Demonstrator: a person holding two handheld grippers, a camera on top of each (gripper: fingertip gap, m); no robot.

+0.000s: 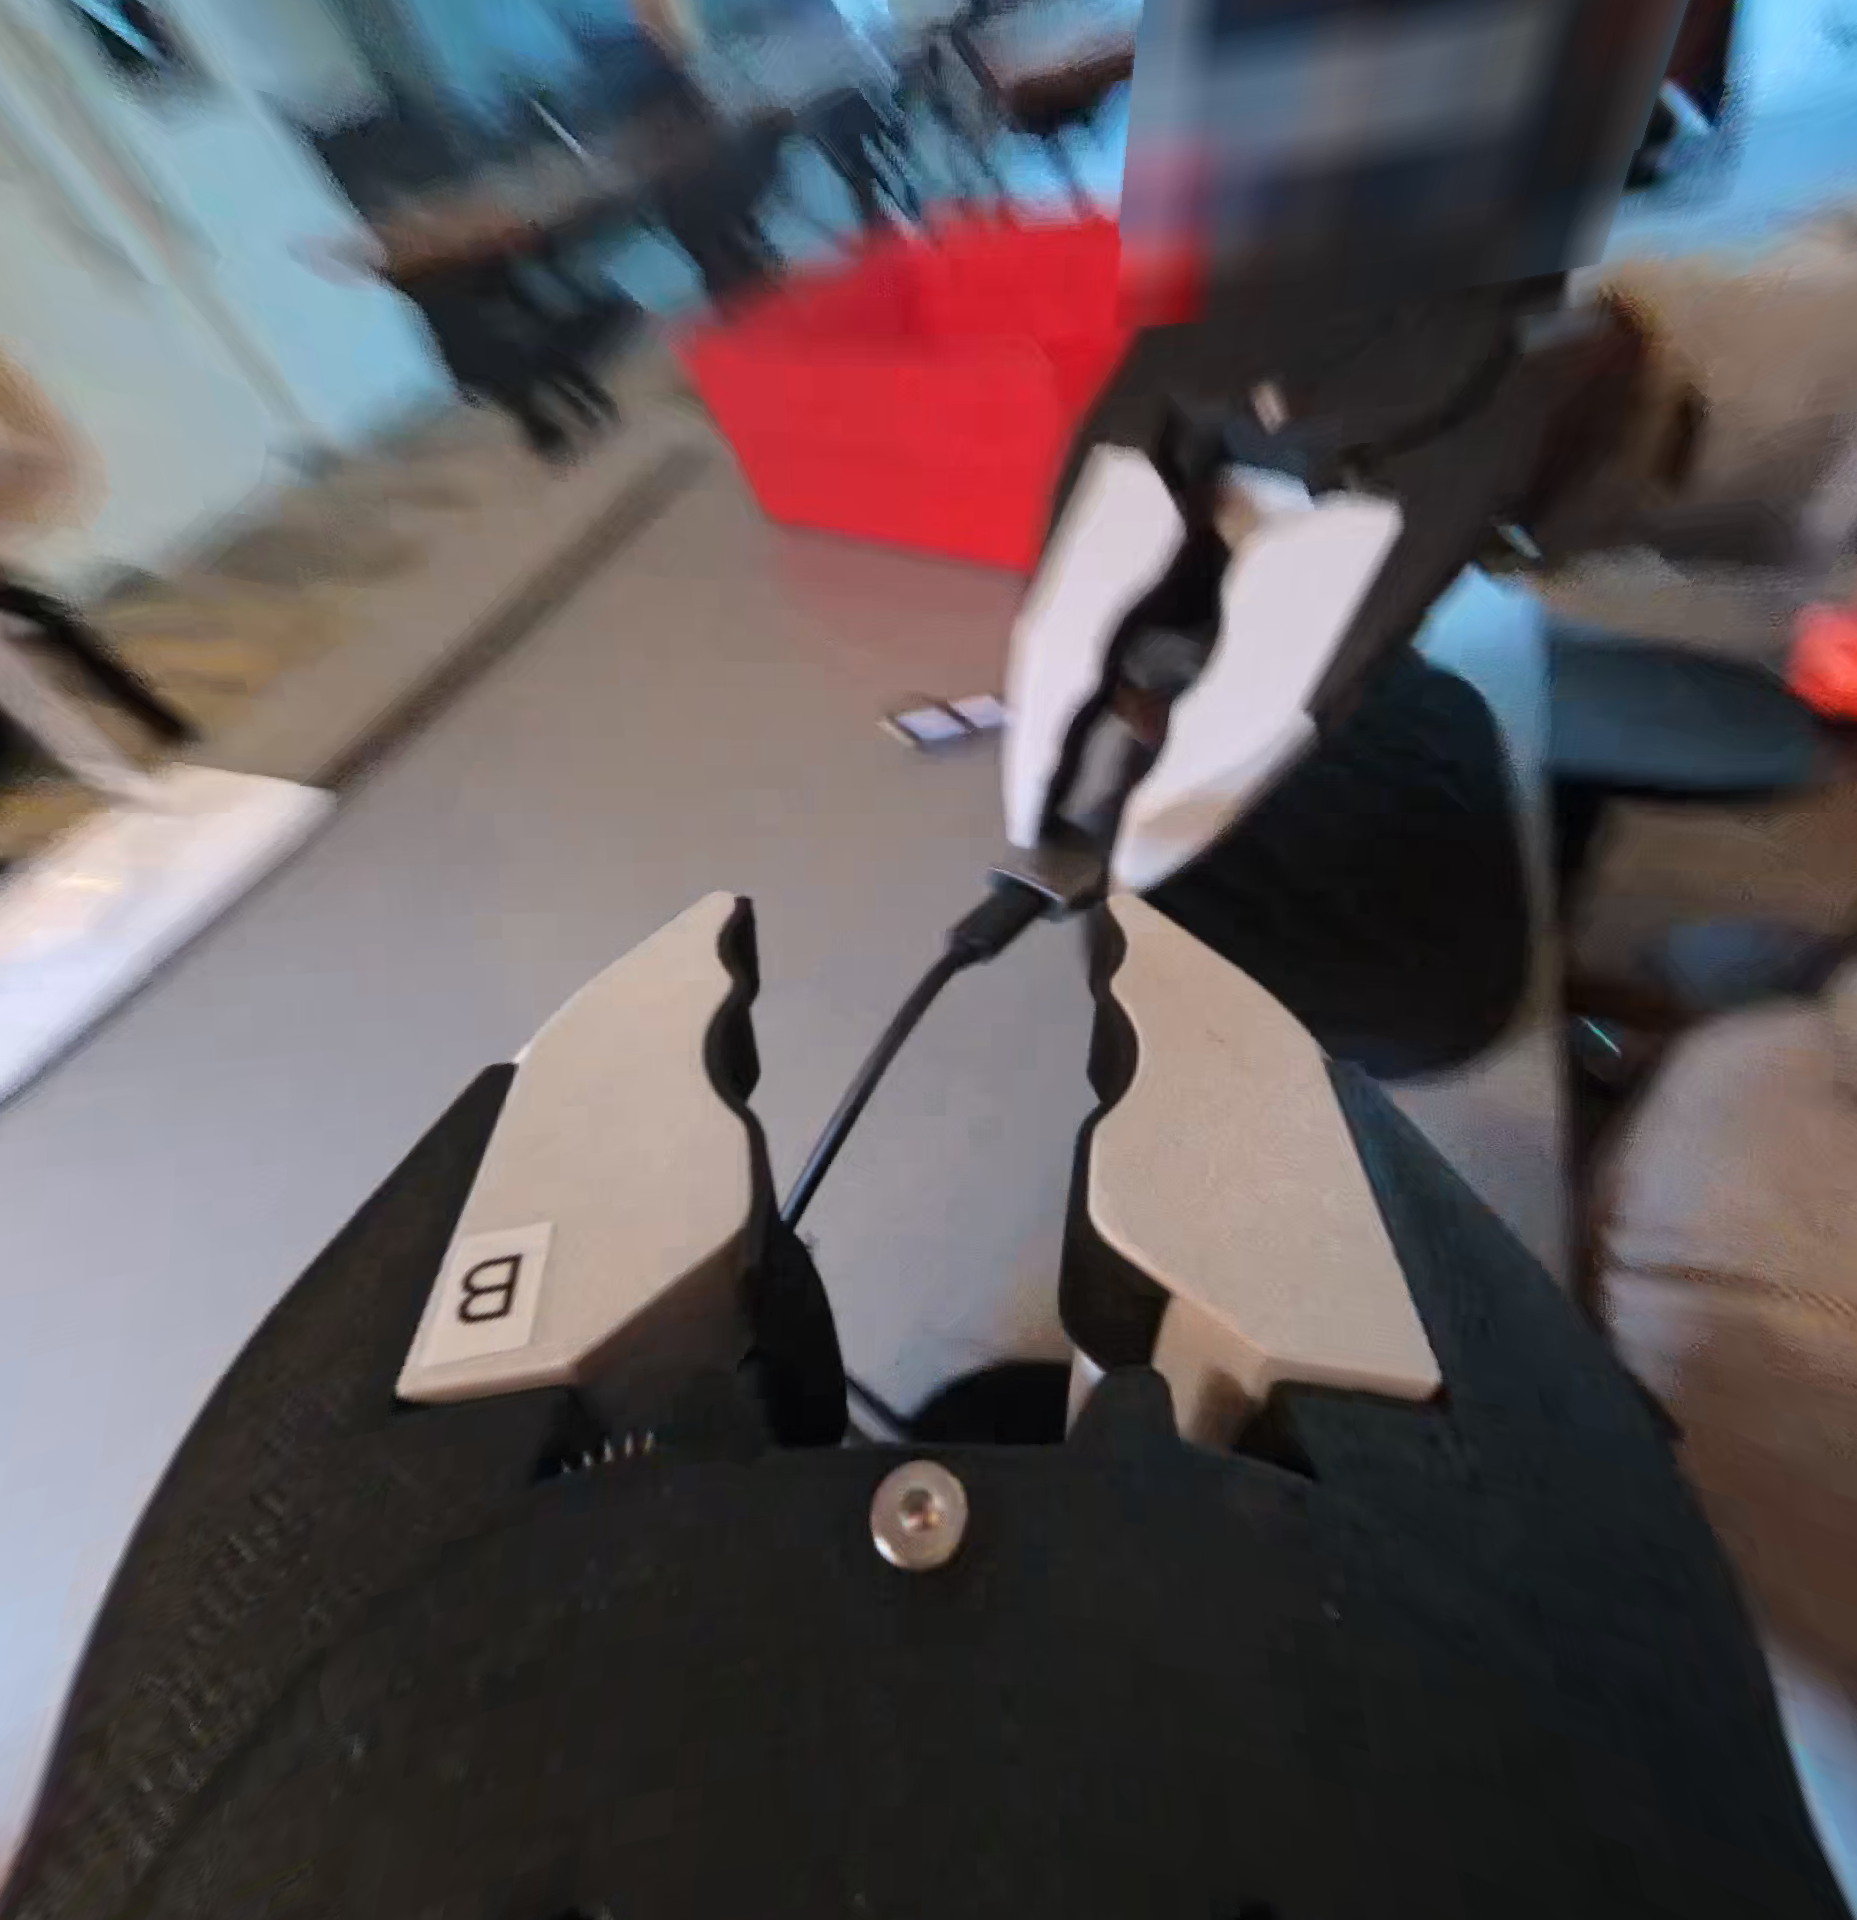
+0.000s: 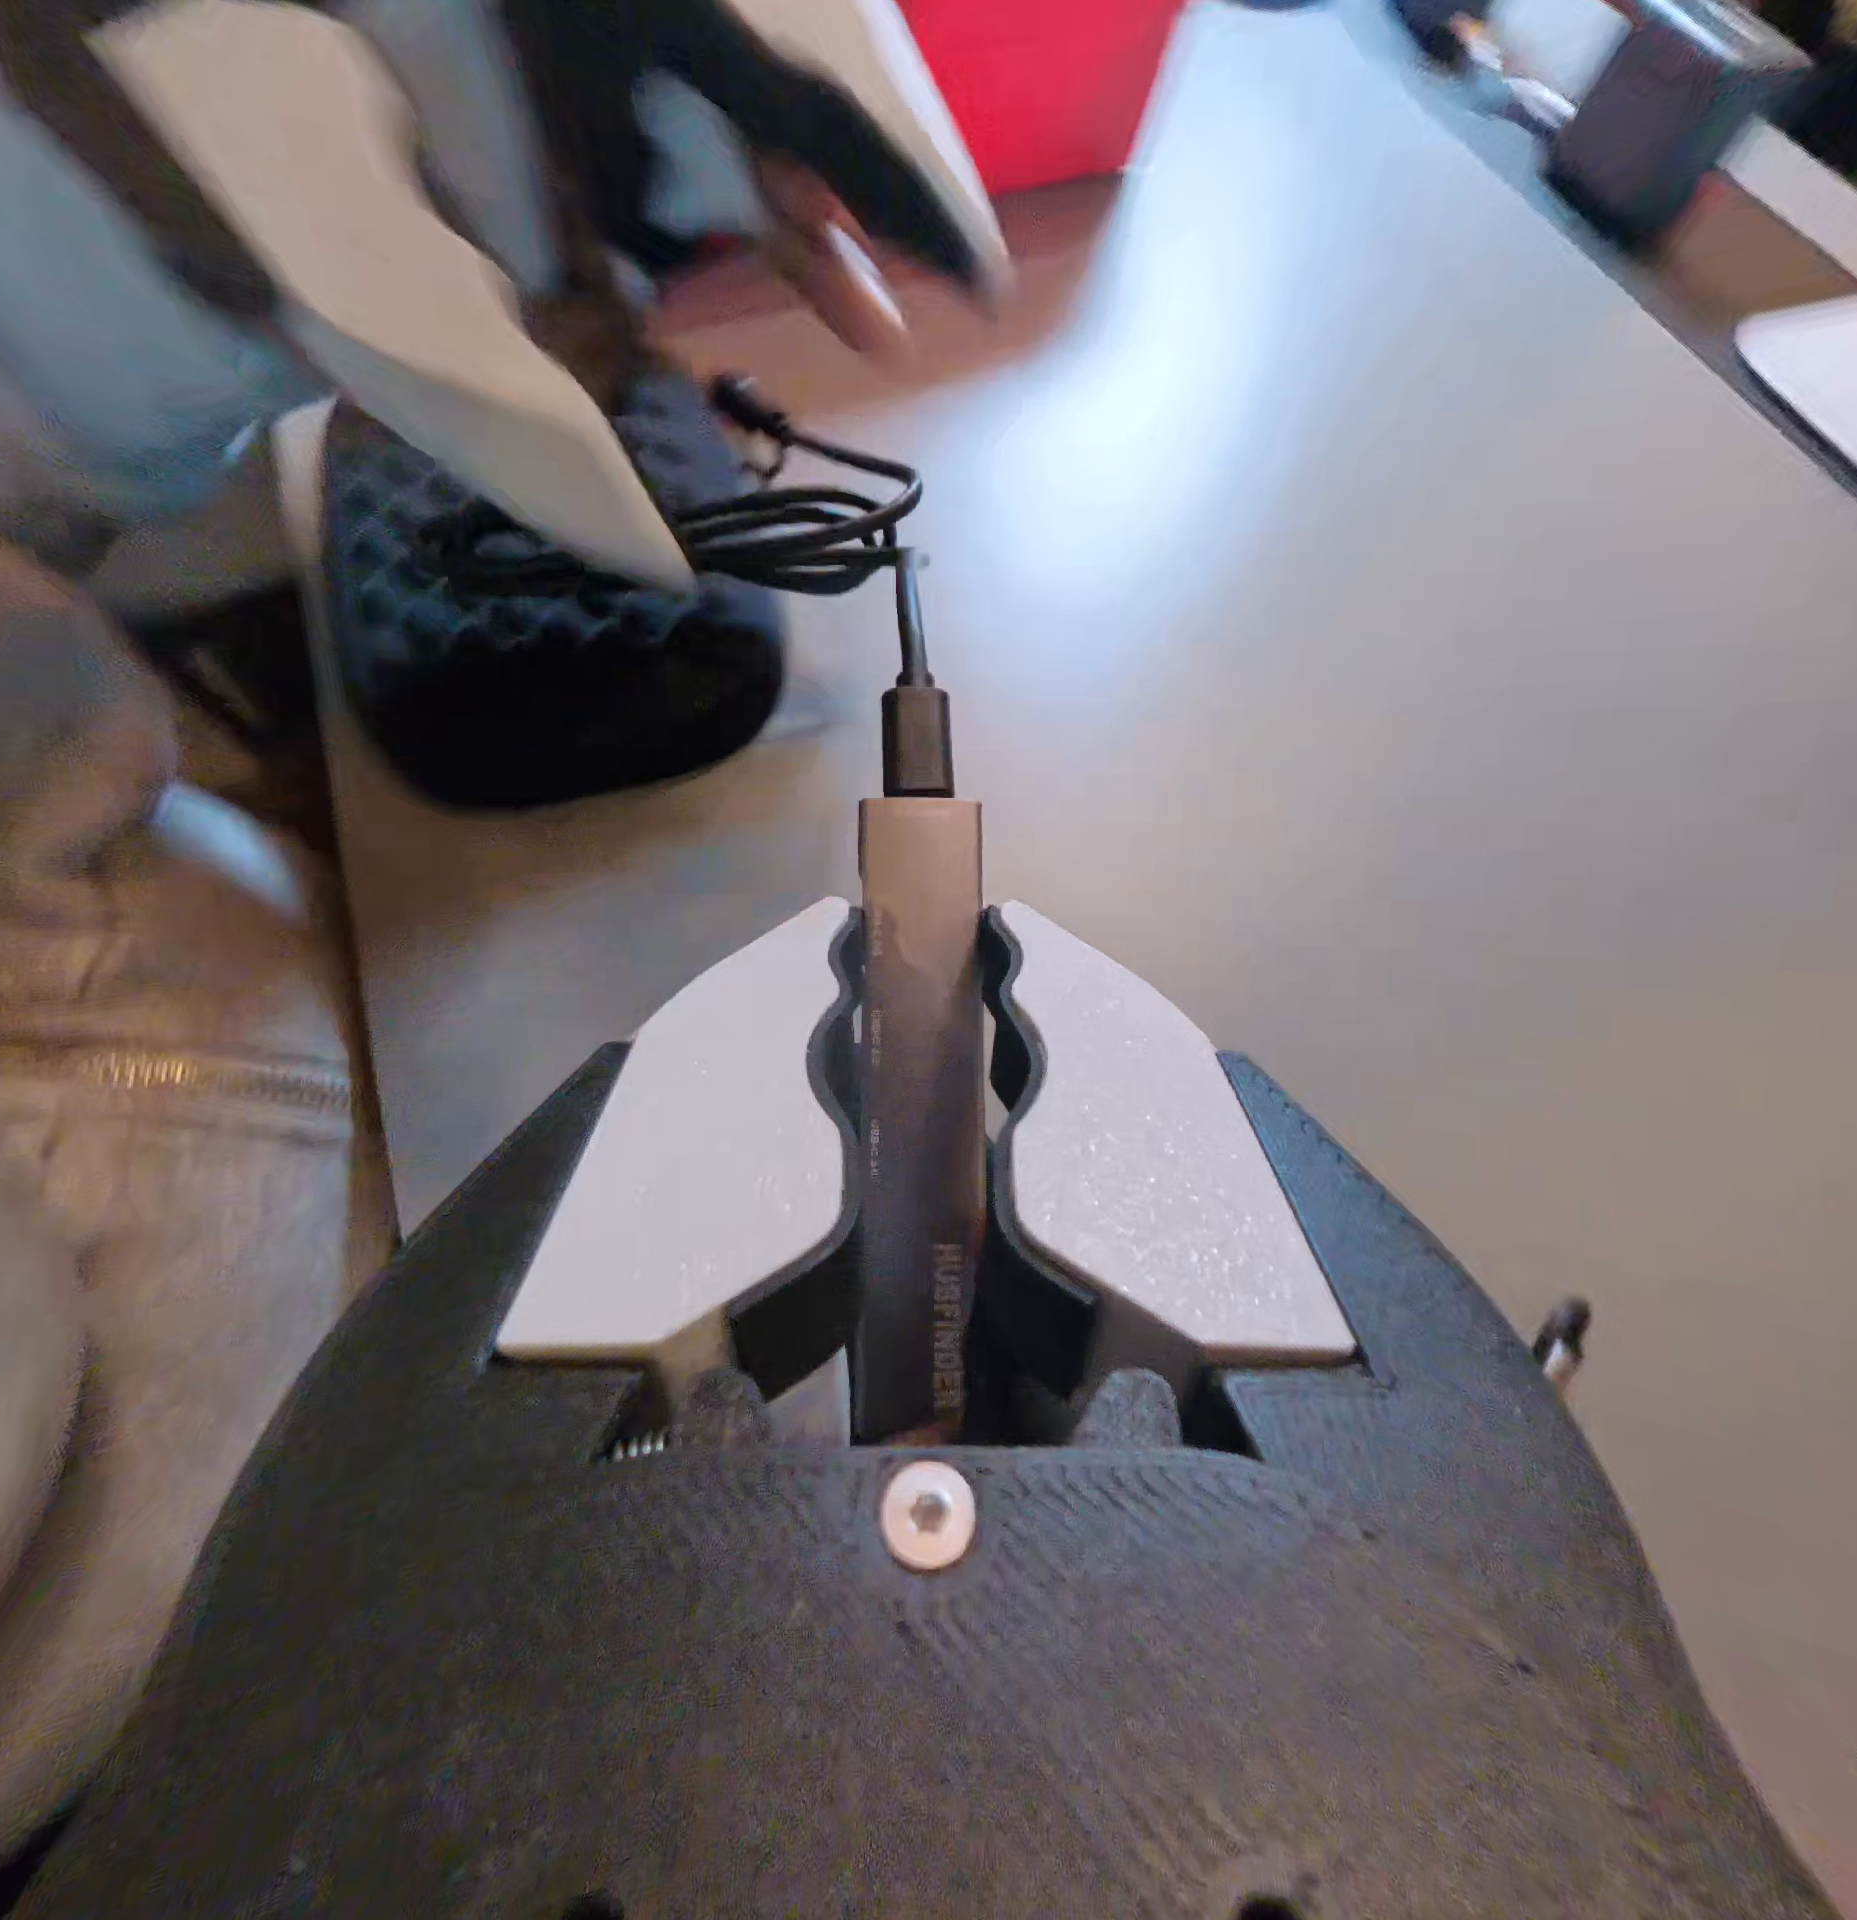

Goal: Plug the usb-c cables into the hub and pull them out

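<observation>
Gripping the lettered hub (image 2: pixel 919 1039) (cable (image 2: pixel 908 623) plugged in), right gripper (image 2: pixel 919 925).

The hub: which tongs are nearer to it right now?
Right. The right tongs are shut on the hub, its plugged end sticking out. The left tongs are open just short of it, straddling the cable.

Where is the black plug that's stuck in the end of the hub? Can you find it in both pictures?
Left wrist view: the USB-C plug sits just right of centre, between the left gripper's open fingertips, seated in the hub.
Right wrist view: the plug is just above centre, at the hub's far end, which the right gripper clamps.
Shared landmark: the red bin on the table.
</observation>
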